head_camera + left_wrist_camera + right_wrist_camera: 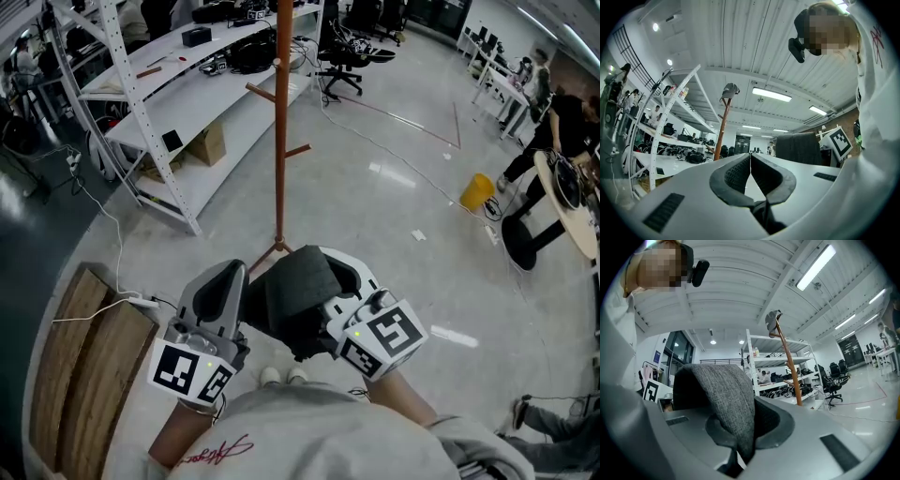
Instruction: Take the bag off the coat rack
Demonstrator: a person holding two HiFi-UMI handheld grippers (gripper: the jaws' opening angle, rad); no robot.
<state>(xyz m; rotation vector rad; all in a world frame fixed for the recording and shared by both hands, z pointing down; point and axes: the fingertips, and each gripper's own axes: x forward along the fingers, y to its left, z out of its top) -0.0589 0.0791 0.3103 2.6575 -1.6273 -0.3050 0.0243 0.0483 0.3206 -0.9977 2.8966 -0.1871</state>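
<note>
Right gripper (pixel 743 430): jaws pinched on a fold of the grey fabric bag (pixel 723 389). The bag drapes up and over the jaws and hangs clear of the rack (pixel 788 363). In the head view the bag (pixel 298 292) sits between the two grippers, close to the person's body and above the shoes (pixel 282 377).

Left gripper (pixel 750 169): pads pressed together, nothing between them. It is held just beside the bag, level with the right gripper.

Planks (pixel 82 367) lie on the floor to the left, with a white cable across them.

The rack stands upright ahead, apart from both grippers. Its lower pegs are bare. A cap (pixel 730 90) sits on its top.

White shelving (pixel 141 103) stands beyond on the left. A chair (pixel 342 58) stands further off, and a yellow bucket (pixel 476 191) to the far right.
</note>
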